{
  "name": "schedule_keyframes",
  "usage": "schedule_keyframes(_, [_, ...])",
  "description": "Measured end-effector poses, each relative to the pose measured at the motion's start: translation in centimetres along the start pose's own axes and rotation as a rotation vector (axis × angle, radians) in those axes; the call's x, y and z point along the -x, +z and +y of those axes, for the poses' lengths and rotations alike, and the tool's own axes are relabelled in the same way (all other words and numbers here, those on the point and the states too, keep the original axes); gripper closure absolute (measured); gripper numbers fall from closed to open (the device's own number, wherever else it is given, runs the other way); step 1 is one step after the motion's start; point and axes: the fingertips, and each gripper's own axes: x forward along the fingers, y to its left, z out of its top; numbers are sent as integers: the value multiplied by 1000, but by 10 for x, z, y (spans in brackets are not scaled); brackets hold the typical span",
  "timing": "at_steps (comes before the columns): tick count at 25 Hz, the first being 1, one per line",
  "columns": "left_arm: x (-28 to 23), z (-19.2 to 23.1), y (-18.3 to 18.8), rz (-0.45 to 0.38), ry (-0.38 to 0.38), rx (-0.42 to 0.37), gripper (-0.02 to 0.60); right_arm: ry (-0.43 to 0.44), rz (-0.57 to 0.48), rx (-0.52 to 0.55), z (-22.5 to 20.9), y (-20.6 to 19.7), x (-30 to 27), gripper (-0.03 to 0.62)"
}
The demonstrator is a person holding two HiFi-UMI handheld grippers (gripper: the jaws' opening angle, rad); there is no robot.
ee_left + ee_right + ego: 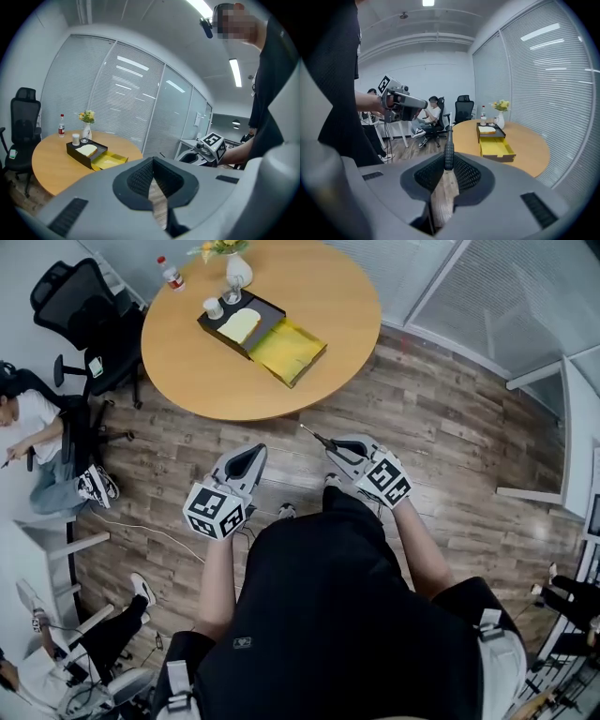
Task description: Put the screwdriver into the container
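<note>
My right gripper (pixel 337 450) is shut on a black-handled screwdriver (pixel 315 436) whose thin shaft pokes forward toward the round wooden table (pixel 187 362). In the right gripper view the ribbed handle (pixel 448 153) stands upright between the jaws at the gripper's tip (pixel 448 162). The container is an open yellow box (pixel 287 351) beside a black tray (pixel 217 331) on the table; it shows too as the yellow box (pixel 497 147) and the yellow box (pixel 108 161). My left gripper (pixel 251 455) is shut and empty, with its jaw tips (pixel 153 160) meeting over the wood floor. Both grippers hang short of the table edge.
A vase of flowers (pixel 236 266), a bottle (pixel 170 274) and a white cup (pixel 214 307) stand at the table's far side. Black office chairs (pixel 84 310) and a seated person (pixel 37 442) are at left. A cable (pixel 150 531) lies on the floor. Blinds and glass walls stand behind the table.
</note>
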Motion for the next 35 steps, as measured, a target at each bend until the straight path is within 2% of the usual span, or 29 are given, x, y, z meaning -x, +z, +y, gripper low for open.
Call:
schedule_keyframes(8, [-31,-11,2,21,85,28,578,101,-8,33,-27,3,16,534])
schedule_keyframes(15, [-59,-24,11,17,129,24,578,188,17,135,-55,14,32,534])
schedule_keyframes(21, [-83,-26,22,13,146,11,578,193,24,125,-78,13,39,534])
schedule_keyframes(29, [-106,-23,32,-8,141,18,578,214,36,124,-87,6,34,534])
schedule_keyframes(35, [-110,-3,38,-29,145,27,578,176,77,191,-118,12,15,534])
